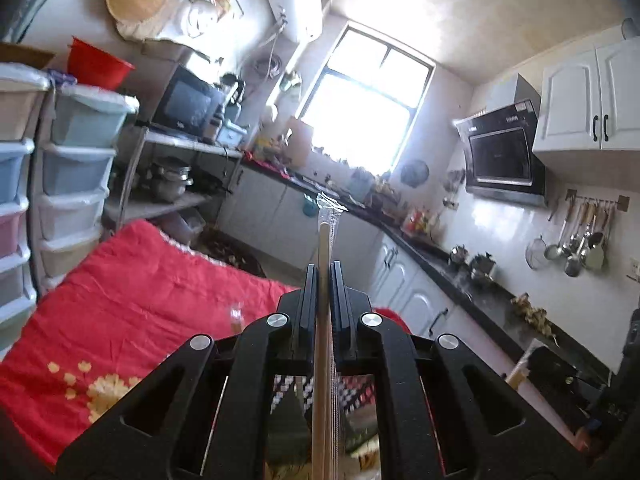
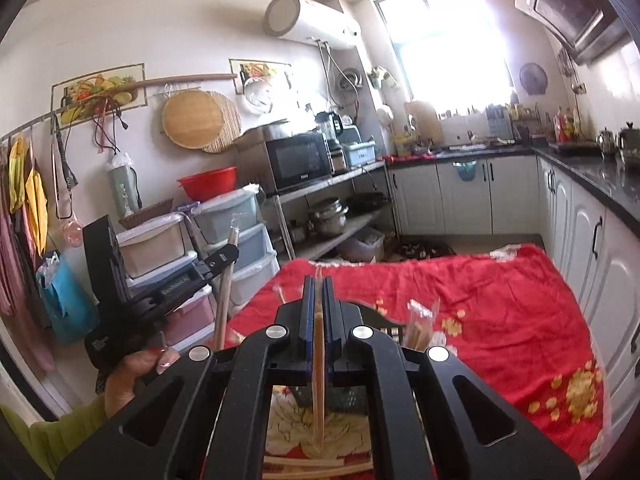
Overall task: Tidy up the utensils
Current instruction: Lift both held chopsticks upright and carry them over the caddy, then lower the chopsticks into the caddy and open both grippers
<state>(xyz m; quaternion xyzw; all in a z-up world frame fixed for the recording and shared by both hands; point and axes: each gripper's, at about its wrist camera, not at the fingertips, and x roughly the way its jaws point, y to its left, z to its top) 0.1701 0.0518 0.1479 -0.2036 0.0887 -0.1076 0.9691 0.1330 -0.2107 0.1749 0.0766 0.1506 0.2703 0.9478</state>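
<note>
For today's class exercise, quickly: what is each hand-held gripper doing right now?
Left hand-held gripper: closed on wrapped chopsticks.
Right hand-held gripper: closed on a thin wooden stick, probably chopsticks.

Count, both wrist views.

Tongs: two. Left tongs (image 1: 324,276), centre of the left view, clamped on one wrapped pair of chopsticks (image 1: 325,236). Right tongs (image 2: 319,292), centre of the right view, clamped on a second wrapped pair (image 2: 318,344).

Hands: one visible, lower left of the right view (image 2: 136,372).

Red quilts: one (image 2: 500,320).

Water heaters: one, top centre (image 2: 308,20).

Microwaves: one, centre left (image 2: 298,160).

Red basins: one (image 2: 208,182).

Round boards on the wall: two, overlapping (image 2: 192,118).

Windows: one, upper right (image 2: 444,44).

Range hoods: one (image 1: 504,156).

Kettles on the worktop, right edge: two (image 2: 606,138).

Loose wrapped chopsticks on the quilt: count uncertain, blurred.
</note>
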